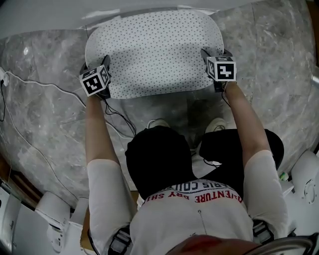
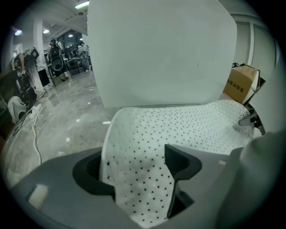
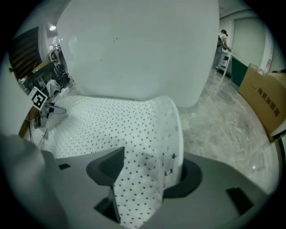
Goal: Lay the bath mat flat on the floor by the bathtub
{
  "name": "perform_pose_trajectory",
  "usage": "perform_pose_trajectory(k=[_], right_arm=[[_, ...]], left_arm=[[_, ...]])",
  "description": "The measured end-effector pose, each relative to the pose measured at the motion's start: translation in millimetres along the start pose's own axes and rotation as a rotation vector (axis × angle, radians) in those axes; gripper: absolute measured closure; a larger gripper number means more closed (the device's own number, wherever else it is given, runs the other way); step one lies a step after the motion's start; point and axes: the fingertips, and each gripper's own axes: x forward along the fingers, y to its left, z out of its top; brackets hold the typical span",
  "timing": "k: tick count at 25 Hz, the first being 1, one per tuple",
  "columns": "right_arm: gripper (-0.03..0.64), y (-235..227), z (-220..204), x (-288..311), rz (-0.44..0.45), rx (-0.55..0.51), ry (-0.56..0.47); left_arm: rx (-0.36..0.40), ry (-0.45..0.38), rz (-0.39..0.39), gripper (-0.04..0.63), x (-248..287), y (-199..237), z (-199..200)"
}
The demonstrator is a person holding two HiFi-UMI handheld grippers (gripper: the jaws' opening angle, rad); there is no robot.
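Observation:
The white bath mat (image 1: 154,50), dotted with small dark marks, lies spread on the grey marble floor against the white bathtub (image 1: 50,15). My left gripper (image 1: 105,64) is at the mat's near left corner and my right gripper (image 1: 208,56) is at its near right corner. In the left gripper view the mat's corner (image 2: 138,179) curls up between the jaws of the left gripper (image 2: 138,167), which stand apart. The right gripper view shows the same: the corner (image 3: 143,179) lies loose between the spread jaws of the right gripper (image 3: 147,167). The bathtub wall (image 2: 161,49) rises just behind the mat.
A thin cable (image 1: 30,87) trails over the floor at the left. The person's white shoes (image 1: 159,123) stand just short of the mat. A cardboard box (image 3: 266,100) sits on the floor to the right. People (image 2: 56,49) stand far off in the room.

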Motion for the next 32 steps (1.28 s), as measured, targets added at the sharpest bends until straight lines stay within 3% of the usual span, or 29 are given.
perform_pose_trajectory(k=[4, 6, 13, 18, 21, 22, 24, 25, 29, 32], right_arm=[[0.312, -4.4, -1.3, 1.8, -0.04, -0.015, -0.007], [0.31, -13.6, -4.8, 1.5, -0.091, -0.025, 0.005], [0.29, -43.8, -5.5, -12.6, -0.227, -0.021, 0.014], [0.29, -39.1, 13.6, -25.0, -0.221, 0.004, -0.027], [0.291, -21.4, 29.3, -33.3, -0.153, 0.032, -0.074], [0.317, -14.3, 36.2, -37.8, -0.131, 0.04, -0.1], [0.477, -2.5, 50.5, -49.1, -0.105, 0.052, -0.155], [0.515, 2.5, 57.2, -54.5, -0.091, 0.056, -0.177], [0.598, 17.8, 80.7, -72.9, -0.029, 0.052, -0.23], [0.607, 26.3, 95.1, -86.7, 0.011, 0.015, -0.26]], left_arm=[[-0.057, -0.066, 0.072, 0.127, -2.8, 17.4, 4.0], [-0.059, -0.076, 0.099, 0.096, -3.9, 24.1, 2.6], [-0.085, -0.098, 0.098, 0.08, -18.2, 29.1, 6.5], [-0.09, -0.118, 0.091, 0.083, -35.8, 27.7, 19.7], [-0.07, -0.097, 0.004, 0.091, -48.6, 4.9, 29.0], [-0.067, -0.095, -0.018, 0.134, -54.2, -2.7, 32.4], [-0.066, -0.116, -0.023, 0.39, -66.1, -12.3, 40.6], [-0.066, -0.123, -0.027, 0.438, -70.7, -17.3, 44.5], [-0.041, -0.143, -0.048, 0.579, -85.7, -39.4, 61.0], [-0.008, -0.166, -0.075, 0.581, -102.7, -57.1, 74.8]])
